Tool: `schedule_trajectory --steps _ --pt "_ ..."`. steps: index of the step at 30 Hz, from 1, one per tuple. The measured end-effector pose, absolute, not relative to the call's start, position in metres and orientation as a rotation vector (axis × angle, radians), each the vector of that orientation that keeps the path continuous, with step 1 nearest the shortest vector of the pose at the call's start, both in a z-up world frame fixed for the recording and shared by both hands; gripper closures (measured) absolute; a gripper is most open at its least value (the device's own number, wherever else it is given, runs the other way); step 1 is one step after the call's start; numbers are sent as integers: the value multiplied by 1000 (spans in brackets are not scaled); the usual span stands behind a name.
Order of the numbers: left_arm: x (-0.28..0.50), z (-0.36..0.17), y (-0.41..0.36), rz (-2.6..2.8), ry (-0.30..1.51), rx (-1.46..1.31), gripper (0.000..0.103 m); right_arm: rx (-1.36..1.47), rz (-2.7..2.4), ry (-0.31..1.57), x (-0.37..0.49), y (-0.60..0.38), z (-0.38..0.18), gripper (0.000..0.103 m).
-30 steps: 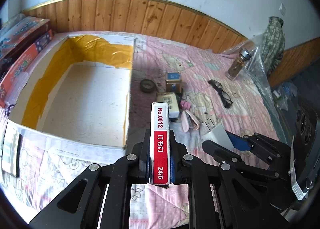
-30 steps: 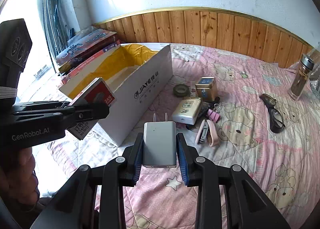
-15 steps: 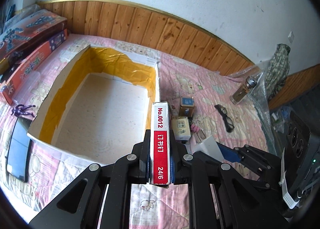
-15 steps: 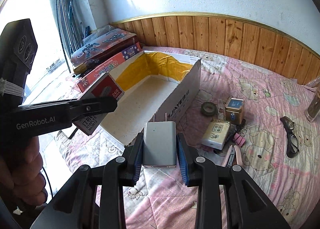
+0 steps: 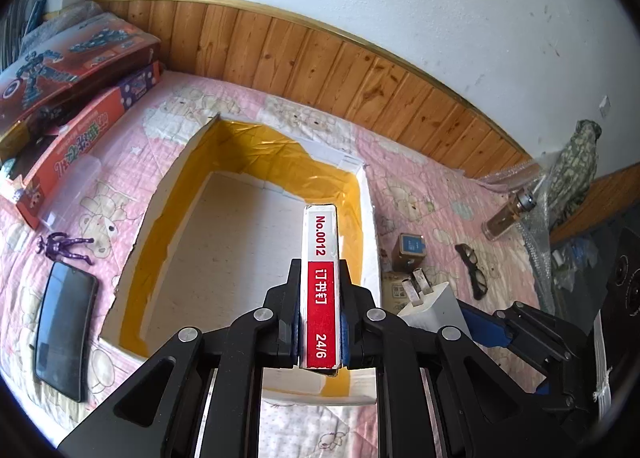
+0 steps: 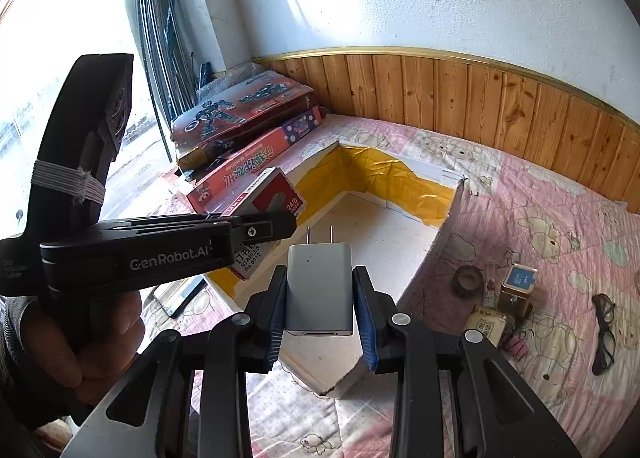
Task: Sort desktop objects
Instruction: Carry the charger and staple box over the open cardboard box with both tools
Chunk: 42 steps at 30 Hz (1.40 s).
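Observation:
My left gripper is shut on a red and white staples box and holds it above the open cardboard box lined with yellow tape. A grey plug-in charger with its two prongs pointing forward sits between the blue pads of my right gripper, which is shut on it over the box's near corner. The left gripper with the staples box shows at the left of the right wrist view, held by a hand. The charger shows at the right of the left wrist view.
On the pink bedspread right of the box lie a tape roll, a small tin, a white packet, pink clips, glasses and a bottle. Left of it: phone, purple figure, stacked toy boxes.
Both grippers have moved left and upward with their loads, from beside the box's right wall to over its inside. The loose items have slid right in both views.

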<state>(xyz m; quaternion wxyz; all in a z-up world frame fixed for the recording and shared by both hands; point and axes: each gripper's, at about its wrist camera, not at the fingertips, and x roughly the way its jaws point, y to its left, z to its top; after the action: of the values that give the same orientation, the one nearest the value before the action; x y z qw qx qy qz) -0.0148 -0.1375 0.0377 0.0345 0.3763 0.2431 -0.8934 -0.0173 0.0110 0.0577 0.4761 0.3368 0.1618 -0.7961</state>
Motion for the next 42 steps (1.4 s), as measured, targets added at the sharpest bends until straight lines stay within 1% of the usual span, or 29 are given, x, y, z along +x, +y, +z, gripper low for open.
schedule_trajectory --steps 10,14,21,23,31,42 --pt "-26 24 -173 -2672 841 1215 89 868 -1892 366 -36 -19 53 70" --pt "-31 26 -182 -2657 841 1229 89 867 -1874 359 -44 -31 55 70" --pt "-45 26 -185 -2629 785 1264 89 878 -1844 391 -59 -51 51 70" --pt "-52 24 -184 -2612 741 1277 89 882 -1845 412 -66 -55 49 70" --pt "-84 12 -185 -2563 659 1368 89 936 -1867 482 -105 -67 33 70" --pt "-115 -1 -184 -2499 655 1470 89 973 -1850 555 -137 -89 22 70"
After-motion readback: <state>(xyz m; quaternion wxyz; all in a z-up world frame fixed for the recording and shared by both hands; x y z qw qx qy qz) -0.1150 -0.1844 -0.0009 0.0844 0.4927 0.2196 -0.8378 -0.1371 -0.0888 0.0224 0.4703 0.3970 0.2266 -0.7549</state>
